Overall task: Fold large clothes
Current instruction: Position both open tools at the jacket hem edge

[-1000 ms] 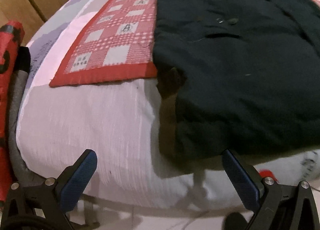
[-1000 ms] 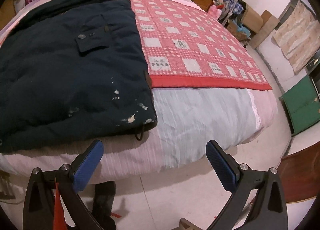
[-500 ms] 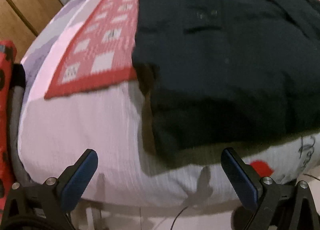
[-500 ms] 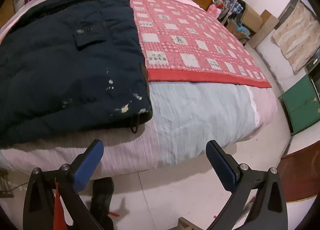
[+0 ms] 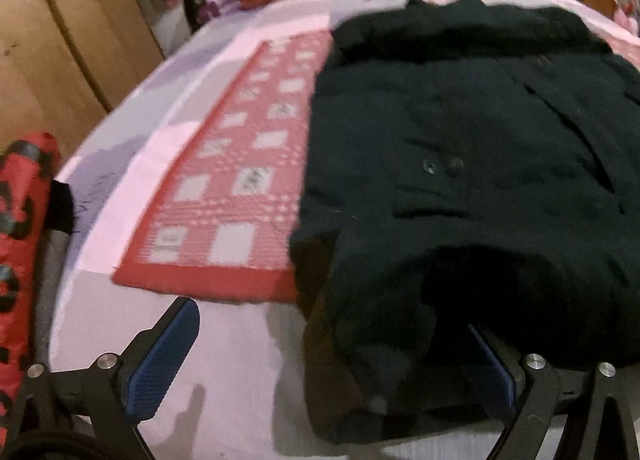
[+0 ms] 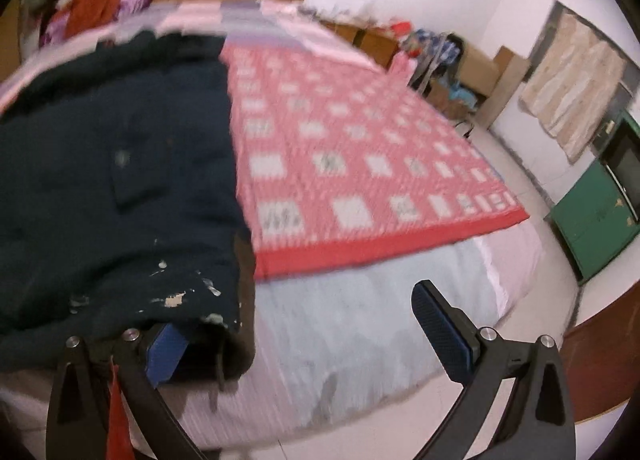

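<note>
My left gripper [image 5: 328, 368] is spread wide at the bed's foot, its right blue finger tucked under the hem of the dark padded coat [image 5: 480, 187]. My right gripper [image 6: 304, 336] is also released, one ribbed finger [image 6: 164, 352] under the paint-flecked corner. The coat lies flat on the bed [image 6: 360, 320], over a red checked blanket [image 6: 360, 163]. Only the right view shows a green cabinet [image 6: 592, 219].

Both views smeared by blur. Dark coat [image 5: 472, 187] runs off the right edge of the left wrist frame, its hem covering the right finger's tip. Checked blanket [image 6: 360, 163] lettering unreadable. In the right wrist frame the coat's corner hides the left finger's tip.
</note>
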A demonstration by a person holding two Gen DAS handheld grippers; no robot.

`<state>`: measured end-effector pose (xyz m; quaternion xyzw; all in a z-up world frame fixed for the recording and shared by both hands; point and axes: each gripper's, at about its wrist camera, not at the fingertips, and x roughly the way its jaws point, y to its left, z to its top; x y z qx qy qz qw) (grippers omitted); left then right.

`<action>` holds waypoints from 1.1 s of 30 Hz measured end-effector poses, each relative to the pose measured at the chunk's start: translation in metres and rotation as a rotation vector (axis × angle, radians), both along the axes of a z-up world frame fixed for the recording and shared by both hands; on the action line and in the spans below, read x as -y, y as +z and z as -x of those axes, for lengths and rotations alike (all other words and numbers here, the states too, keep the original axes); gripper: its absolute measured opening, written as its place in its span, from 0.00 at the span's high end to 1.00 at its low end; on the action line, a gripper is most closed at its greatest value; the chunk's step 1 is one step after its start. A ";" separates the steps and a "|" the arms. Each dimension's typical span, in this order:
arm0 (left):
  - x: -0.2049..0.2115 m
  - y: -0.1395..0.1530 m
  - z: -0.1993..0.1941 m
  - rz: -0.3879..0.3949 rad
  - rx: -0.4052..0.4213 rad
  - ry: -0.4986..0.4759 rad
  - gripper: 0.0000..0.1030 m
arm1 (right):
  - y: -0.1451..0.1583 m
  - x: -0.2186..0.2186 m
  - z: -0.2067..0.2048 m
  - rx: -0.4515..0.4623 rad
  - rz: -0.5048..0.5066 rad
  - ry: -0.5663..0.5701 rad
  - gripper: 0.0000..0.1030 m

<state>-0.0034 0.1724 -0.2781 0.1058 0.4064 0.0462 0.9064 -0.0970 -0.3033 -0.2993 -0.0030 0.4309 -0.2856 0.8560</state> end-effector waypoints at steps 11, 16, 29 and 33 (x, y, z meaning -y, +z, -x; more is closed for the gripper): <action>0.007 -0.004 -0.005 0.034 -0.065 -0.039 0.02 | -0.004 0.001 -0.001 -0.001 -0.058 -0.014 0.00; 0.018 -0.022 0.009 -0.007 -0.140 -0.117 0.02 | -0.004 0.000 -0.005 -0.009 -0.061 -0.002 0.00; 0.010 0.004 0.015 -0.103 0.094 0.009 0.01 | -0.011 -0.004 -0.002 -0.043 -0.051 0.018 0.00; 0.017 -0.010 0.007 -0.113 0.024 -0.081 0.01 | -0.013 -0.005 -0.003 -0.043 -0.055 0.017 0.00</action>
